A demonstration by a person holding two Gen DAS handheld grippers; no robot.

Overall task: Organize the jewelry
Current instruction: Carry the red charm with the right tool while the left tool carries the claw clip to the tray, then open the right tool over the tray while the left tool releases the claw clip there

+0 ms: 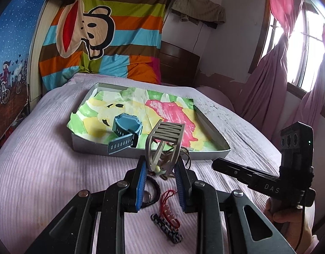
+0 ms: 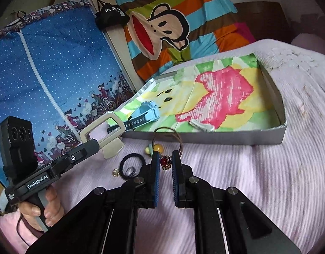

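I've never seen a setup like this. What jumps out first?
The big cartoon monkey sheet hanging behind the bed. On the bed, a shallow tray lined with a bright crayon drawing holds a blue watch. Nearest, the left gripper holds a beige hair claw over scattered trinkets.

Lettering shows on the two handheld grippers only

The left gripper (image 2: 103,135) carries "GenRobot.AI" in white along its black body, seen from the right wrist. The right gripper (image 1: 225,165) shows "DAS" in pale letters on its body, seen from the left wrist. White characters on the black bag (image 2: 111,14) are too small to read.
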